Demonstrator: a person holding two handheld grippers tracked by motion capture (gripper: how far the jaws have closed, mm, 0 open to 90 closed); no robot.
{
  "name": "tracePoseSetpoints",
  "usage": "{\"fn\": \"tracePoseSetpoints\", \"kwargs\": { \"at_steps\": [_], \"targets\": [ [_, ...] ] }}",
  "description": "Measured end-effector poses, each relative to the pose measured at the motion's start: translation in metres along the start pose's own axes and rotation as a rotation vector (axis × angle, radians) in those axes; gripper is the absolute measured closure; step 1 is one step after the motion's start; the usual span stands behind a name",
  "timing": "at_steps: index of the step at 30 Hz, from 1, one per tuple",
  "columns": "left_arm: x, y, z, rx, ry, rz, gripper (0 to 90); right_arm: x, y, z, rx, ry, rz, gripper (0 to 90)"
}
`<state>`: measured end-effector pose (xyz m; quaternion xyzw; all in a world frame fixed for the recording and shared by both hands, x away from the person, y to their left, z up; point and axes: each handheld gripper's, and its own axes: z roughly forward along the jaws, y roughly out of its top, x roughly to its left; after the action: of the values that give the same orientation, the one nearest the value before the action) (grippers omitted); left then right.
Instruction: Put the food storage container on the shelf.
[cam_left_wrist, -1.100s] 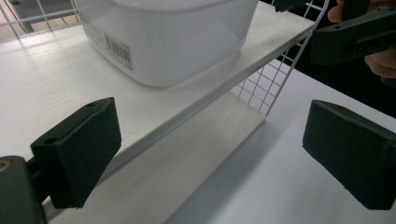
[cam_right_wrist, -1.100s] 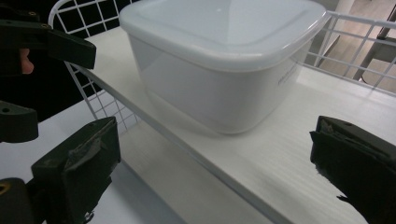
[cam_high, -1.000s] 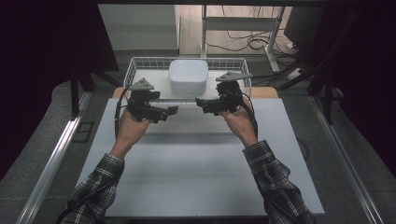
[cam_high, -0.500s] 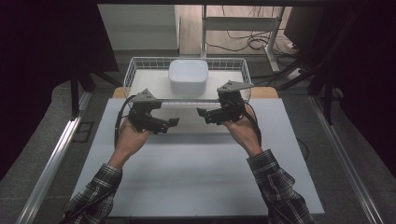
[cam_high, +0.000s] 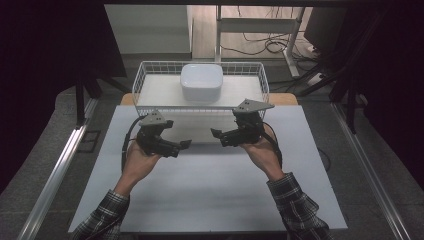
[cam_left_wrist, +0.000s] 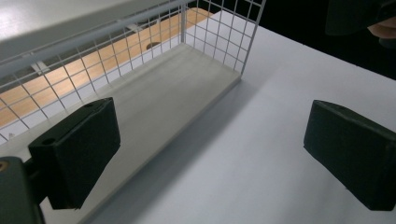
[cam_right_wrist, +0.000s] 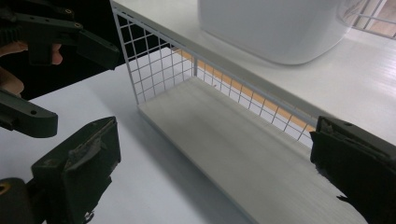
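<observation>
Basket (cam_high: 145, 87) is the thing closest to both grippers. It is a white wire box in the upper middle of the high view, at the far end of the table (cam_high: 210, 195). A white bowl (cam_high: 201, 82) sits inside it, near the middle. The basket stands on a pale board, and a strip of that board sticks out in front of the wire wall.

Just below the basket in the high view, two hands hold the grippers side by side, with a gap between them. The left gripper (cam_high: 181, 146) is left of the middle and points right. The right gripper (cam_high: 216, 136) is right of the middle and points left. Neither one touches the basket.

In the left gripper view, the two black jaws stand far apart with nothing between them. The basket's wire wall (cam_left_wrist: 140, 51) runs across the upper left.

In the right gripper view, the jaws are also wide apart and hold nothing. The bowl (cam_right_wrist: 275, 28) is at the top, behind the wire. The left gripper (cam_right_wrist: 65, 79) is in the upper left.
</observation>
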<state>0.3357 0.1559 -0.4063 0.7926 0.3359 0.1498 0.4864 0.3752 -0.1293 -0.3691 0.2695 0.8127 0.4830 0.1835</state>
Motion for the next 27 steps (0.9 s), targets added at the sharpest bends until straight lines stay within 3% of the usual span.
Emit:
{"fn": "tracePoseSetpoints", "kwargs": {
  "at_steps": [10, 16, 27],
  "targets": [
    [-0.010, -0.022, 0.001, -0.003, -0.007, -0.013, 3.2, 0.009, -0.020, -0.003, -0.005, 0.010, -0.013, 1.2],
    [-0.014, -0.040, 0.003, -0.012, -0.024, -0.046, 3.4, 0.013, -0.033, -0.005, -0.005, 0.020, -0.009, 1.2],
    [-0.022, -0.052, 0.007, 0.000, -0.019, -0.038, 3.7, 0.018, -0.048, -0.005, 0.007, 0.027, -0.017, 1.2]
  ]
}}
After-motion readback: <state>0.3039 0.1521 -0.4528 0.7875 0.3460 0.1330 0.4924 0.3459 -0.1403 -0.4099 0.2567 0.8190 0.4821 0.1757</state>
